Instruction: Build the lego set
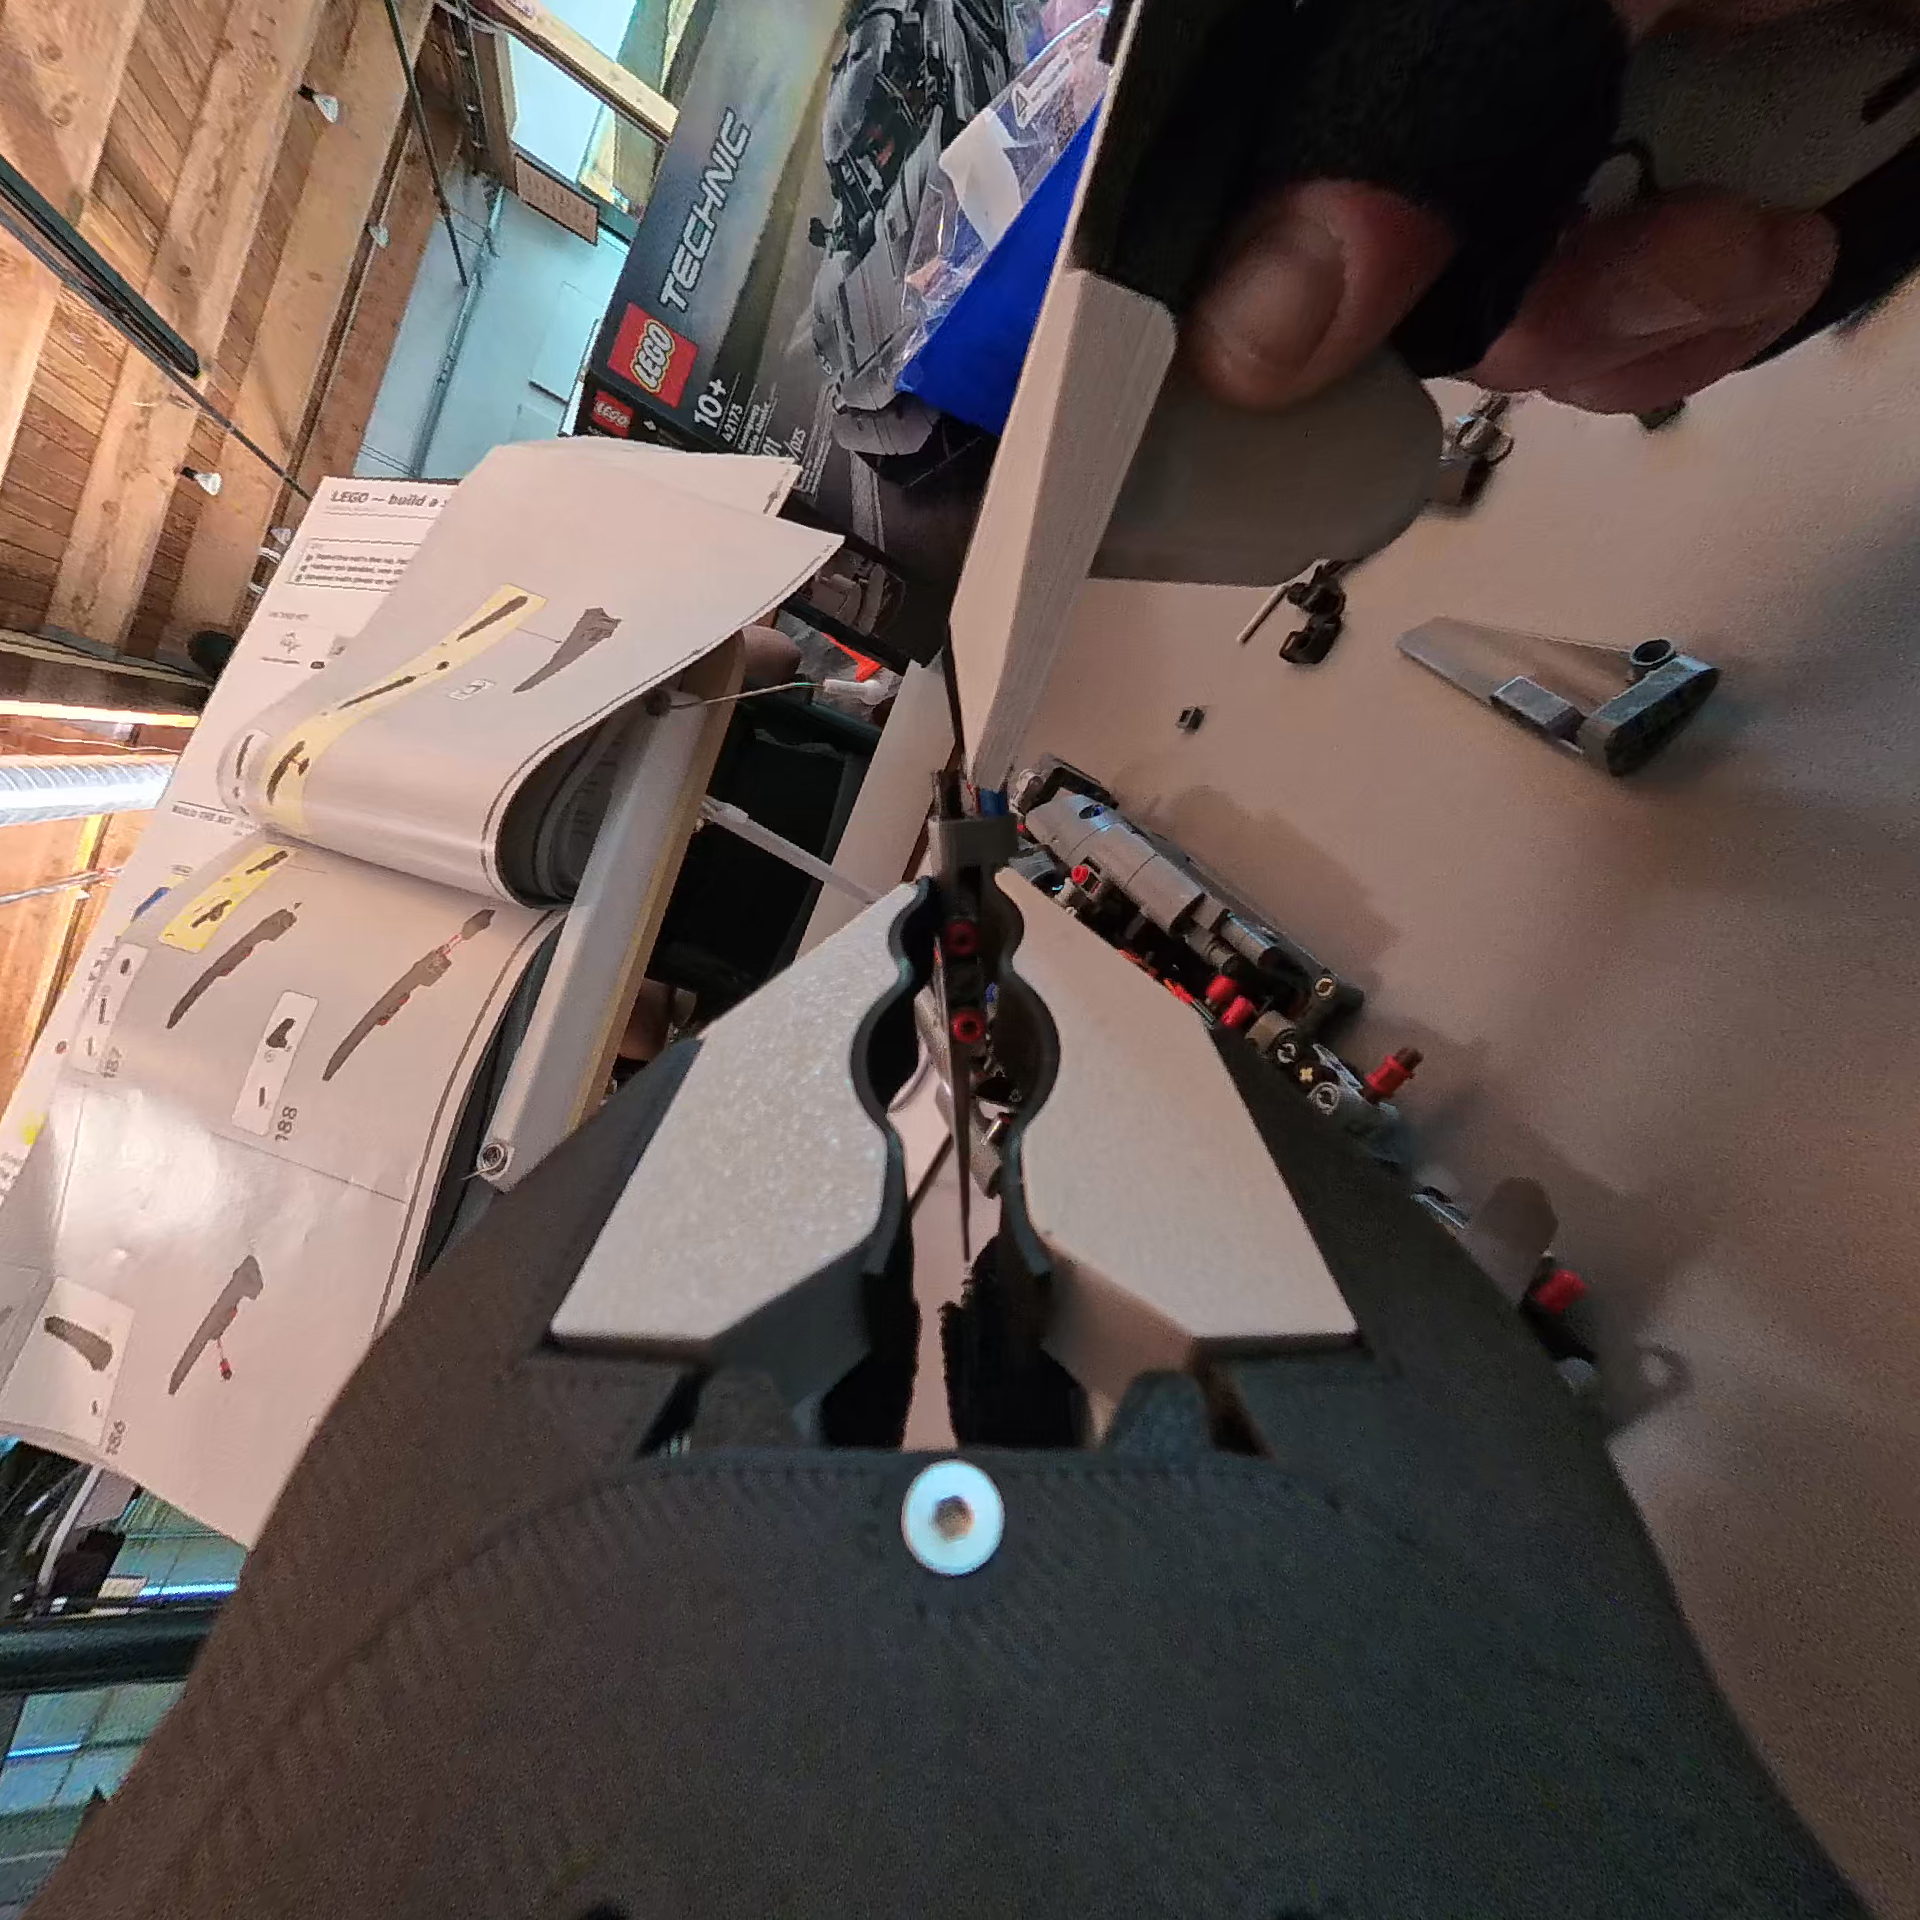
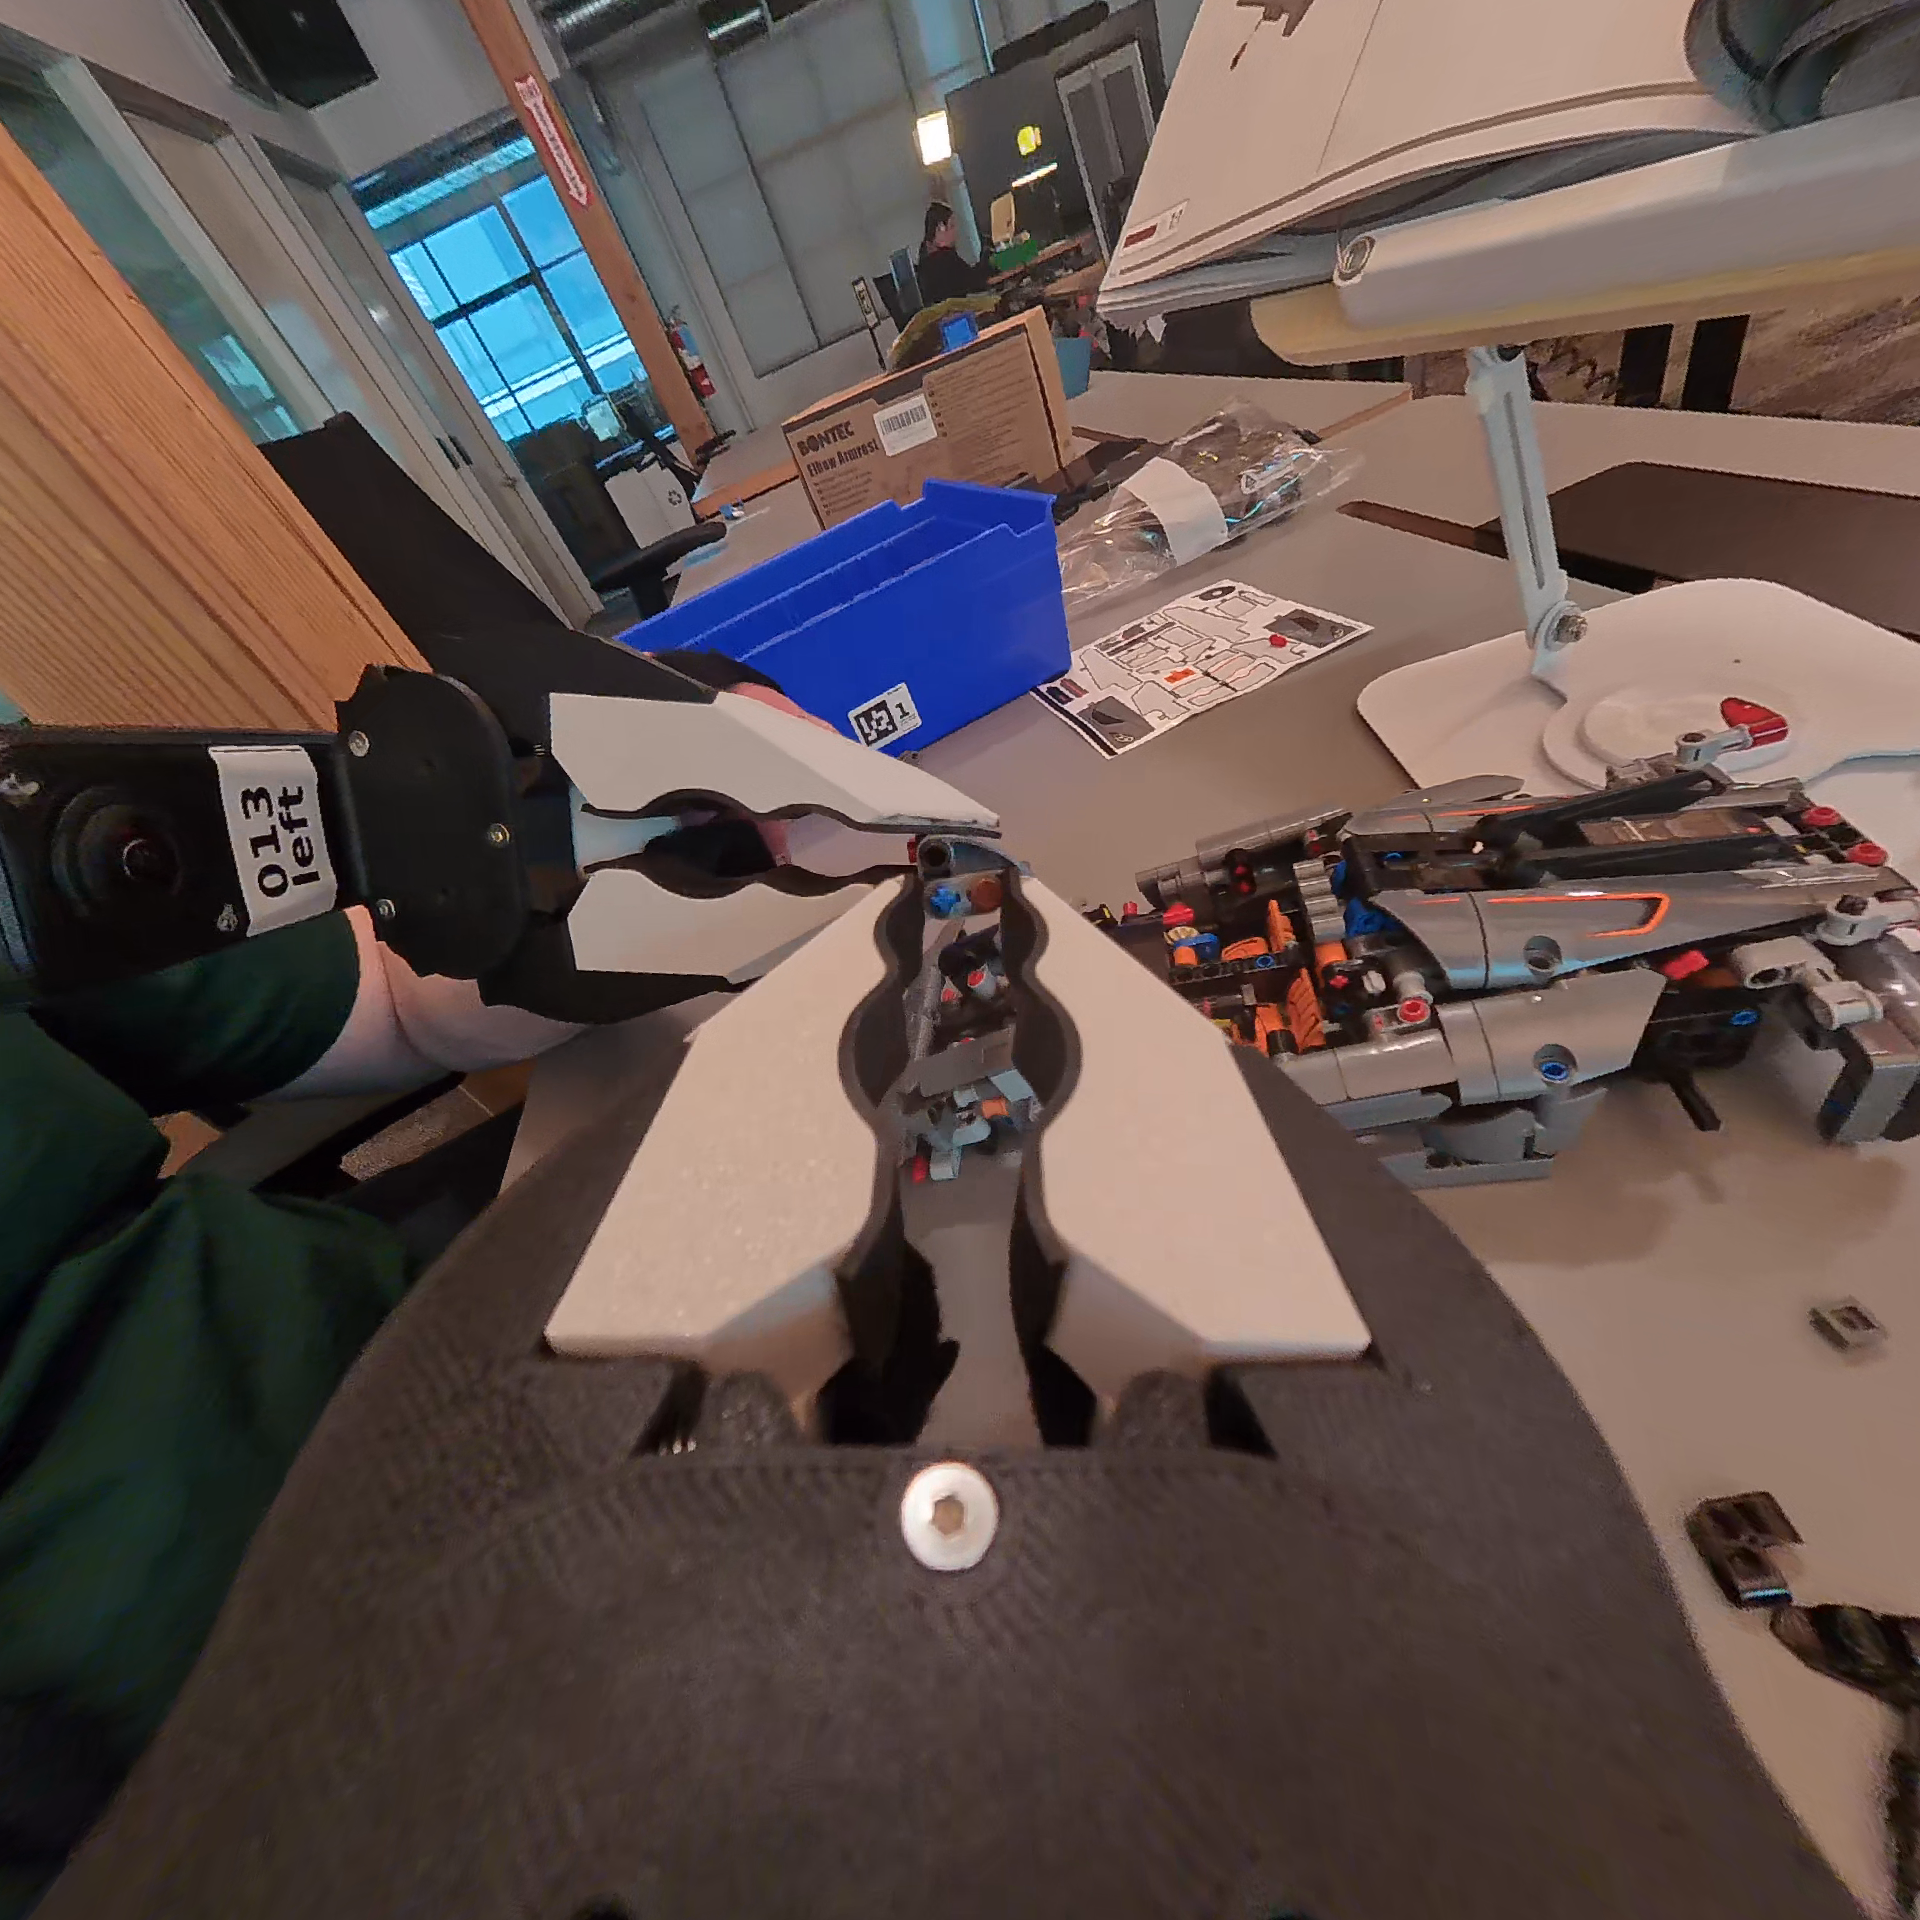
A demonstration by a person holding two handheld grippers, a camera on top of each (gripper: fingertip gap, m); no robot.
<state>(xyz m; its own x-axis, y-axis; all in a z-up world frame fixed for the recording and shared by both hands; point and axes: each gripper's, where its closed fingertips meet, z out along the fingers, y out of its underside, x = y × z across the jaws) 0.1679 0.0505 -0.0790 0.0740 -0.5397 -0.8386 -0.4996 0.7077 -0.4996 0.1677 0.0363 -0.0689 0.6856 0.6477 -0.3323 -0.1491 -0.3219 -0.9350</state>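
a small grey lego sub-assembly [image 2: 961, 997] with red and blue pins sits at the centre of the right wrist view, gripped between both tools. the right gripper [image 2: 961, 904] has its fingers narrowed onto the piece, the scalloped inner edges pressing its sides. the left gripper [image 2: 935, 847] comes in from the left of that frame and meets the piece's top end, its fingers nearly together; whether they pinch the piece there or only touch it is hard to tell from this side. in the left wrist view the left gripper [image 1: 961, 914] is narrowed around a thin dark part with red pins [image 1: 964, 977], and the white finger [image 1: 1039, 520] of the other tool crosses the upper middle, with a gloved hand [image 1: 1403, 229] at the upper right.

the larger grey and orange lego car body [image 2: 1507, 966] lies on the table [image 2: 1558, 1299] at the right middle, just beside the held piece. loose small parts [image 2: 1844, 1325] lie at the lower right. a blue bin [image 2: 894, 613] stands at upper centre, a sticker sheet [image 2: 1195, 665] to its right, and a bag of parts [image 2: 1195, 509] behind. the open instruction booklet [image 1: 343, 883] rests on a stand at the left of the left wrist view, the set's box [image 1: 748, 260] above it.
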